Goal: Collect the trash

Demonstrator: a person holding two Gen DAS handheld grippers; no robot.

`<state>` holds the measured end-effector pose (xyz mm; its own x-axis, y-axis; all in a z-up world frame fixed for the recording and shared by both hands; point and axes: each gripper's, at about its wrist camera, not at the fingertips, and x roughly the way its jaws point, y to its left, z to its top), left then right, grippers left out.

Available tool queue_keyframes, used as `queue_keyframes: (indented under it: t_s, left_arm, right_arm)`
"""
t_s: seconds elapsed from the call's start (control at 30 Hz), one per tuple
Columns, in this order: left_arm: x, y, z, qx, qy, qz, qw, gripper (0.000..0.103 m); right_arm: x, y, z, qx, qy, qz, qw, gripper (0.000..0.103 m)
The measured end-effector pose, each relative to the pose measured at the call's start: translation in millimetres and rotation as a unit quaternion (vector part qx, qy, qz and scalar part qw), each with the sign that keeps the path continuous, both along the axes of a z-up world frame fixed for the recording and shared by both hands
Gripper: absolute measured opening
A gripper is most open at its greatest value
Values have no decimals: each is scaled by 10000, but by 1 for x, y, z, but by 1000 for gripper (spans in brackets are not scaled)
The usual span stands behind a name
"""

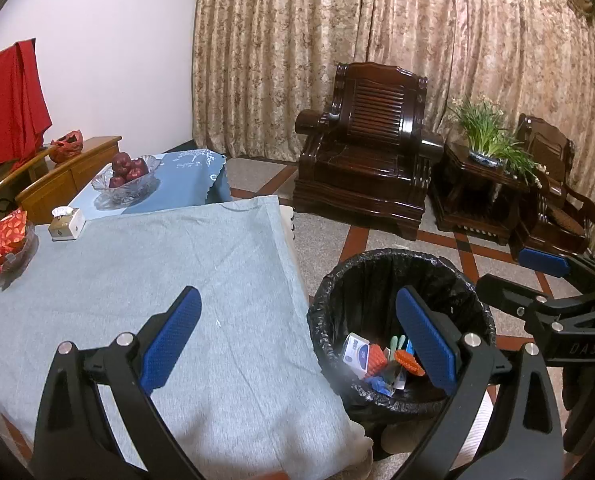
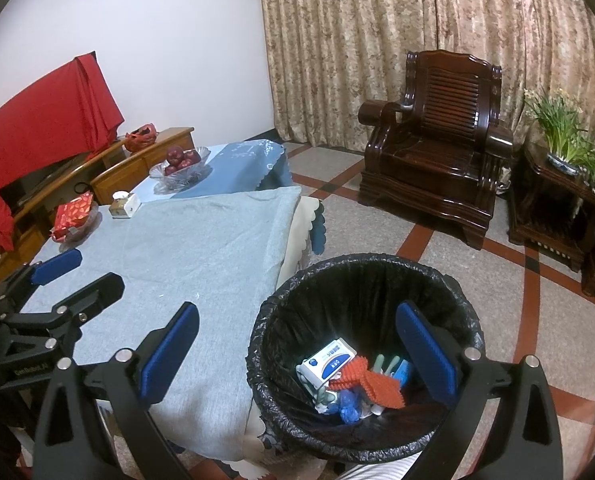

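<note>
A bin lined with a black bag stands on the floor by the table's right edge. It holds trash: a white and blue box, an orange ridged piece and small blue and green bits. My left gripper is open and empty, straddling the table edge and the bin. My right gripper is open and empty over the bin's left rim. Each gripper shows in the other's view: the right and the left.
The table has a grey-blue cloth. At its far left are a red packet in a dish, a small tissue box and a glass bowl of apples. A dark wooden armchair and plant stand lie beyond.
</note>
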<state>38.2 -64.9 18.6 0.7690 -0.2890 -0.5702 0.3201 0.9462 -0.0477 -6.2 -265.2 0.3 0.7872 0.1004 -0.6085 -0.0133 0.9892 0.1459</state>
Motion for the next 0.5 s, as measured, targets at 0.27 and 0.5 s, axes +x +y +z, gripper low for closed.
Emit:
queue_keyframes:
  t_s: [0.27,0.5]
  left_arm:
    - [0,0,0,-1,-2,1,10000,95]
    - [0,1,-1,-3,1,0,10000,95]
  right_arm:
    - [1,0,0,-2,2,5,10000,97]
    - [1,0,0,-5,4,7,10000,97]
